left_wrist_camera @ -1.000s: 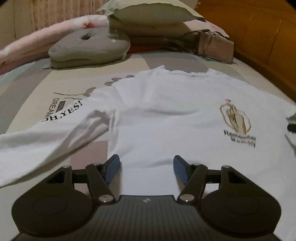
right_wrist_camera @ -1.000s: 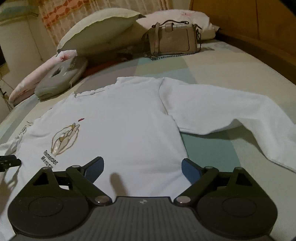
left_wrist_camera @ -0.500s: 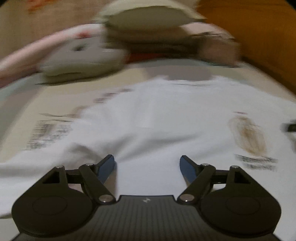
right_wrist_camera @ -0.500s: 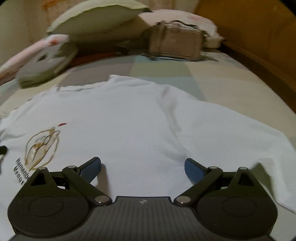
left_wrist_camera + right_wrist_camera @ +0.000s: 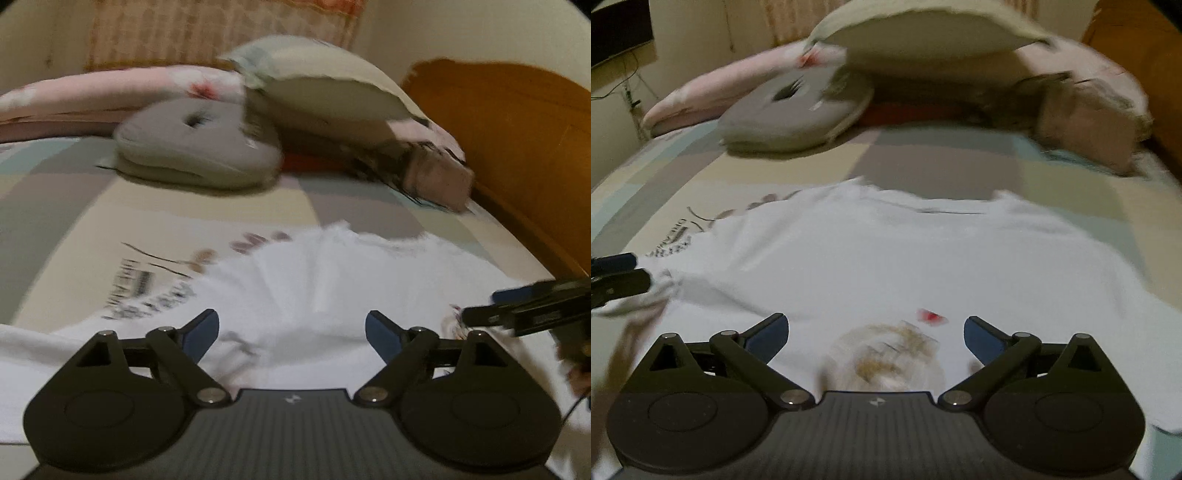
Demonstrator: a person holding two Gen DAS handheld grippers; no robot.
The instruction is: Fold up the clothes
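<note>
Dim warm indoor light, both views motion-blurred: pillows point(image 5: 325, 85) and handbag point(image 5: 1082, 122) ahead of the grippers smeared, white shirt point(image 5: 886, 251) print unreadable. Gripper bodies stay sharp. Fisheye bends the bed edges, corners vignetted black. Soft shadows under left gripper point(image 5: 291, 332) fingers, no glare

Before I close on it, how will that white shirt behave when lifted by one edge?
Probably floppy: the white shirt lies flat on the bed with soft wrinkles, so it should drape and sag. Likely light, thin fabric. It may drag over the bedsheet rather than slide cleanly. Both sets of jaws stand open above it.
</note>
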